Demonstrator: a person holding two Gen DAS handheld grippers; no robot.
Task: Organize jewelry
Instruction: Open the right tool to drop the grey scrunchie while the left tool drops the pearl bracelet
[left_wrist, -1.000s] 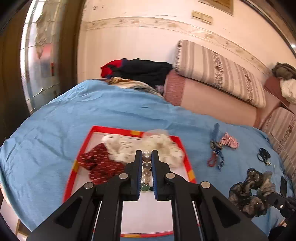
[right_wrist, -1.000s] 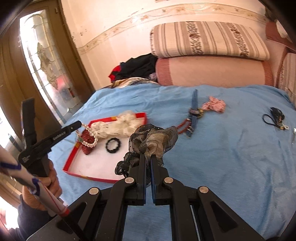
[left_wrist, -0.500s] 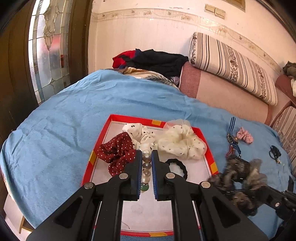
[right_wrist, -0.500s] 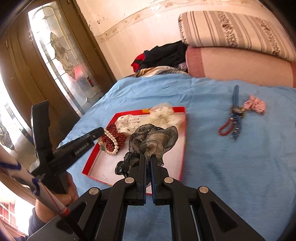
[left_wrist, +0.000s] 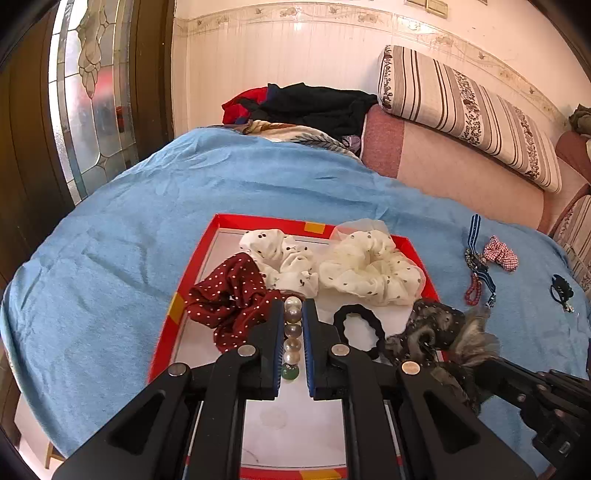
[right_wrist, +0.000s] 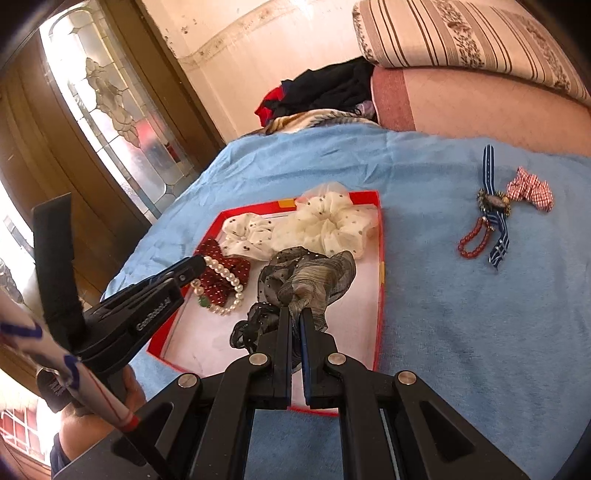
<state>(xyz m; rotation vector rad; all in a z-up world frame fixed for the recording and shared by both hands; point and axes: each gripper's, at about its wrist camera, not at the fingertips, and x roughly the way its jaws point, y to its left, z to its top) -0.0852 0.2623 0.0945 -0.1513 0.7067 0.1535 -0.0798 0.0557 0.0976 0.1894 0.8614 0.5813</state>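
Left wrist view: left gripper (left_wrist: 293, 321) clamps a pearl bracelet (left_wrist: 293, 332) above the tray (left_wrist: 266, 221); right gripper (right_wrist: 294, 319) pinches a grey scrunchie (right_wrist: 314, 277) over its right edge.

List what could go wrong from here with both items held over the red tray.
1. The pearl bracelet hangs in a loop from the left hand-held gripper; released there, it may drape over the dark red dotted scrunchie and tangle.
2. The grey scrunchie in the right hand-held gripper trails loose fabric that could snag the black hair tie.
3. The red tray is already crowded, so items may pile up.
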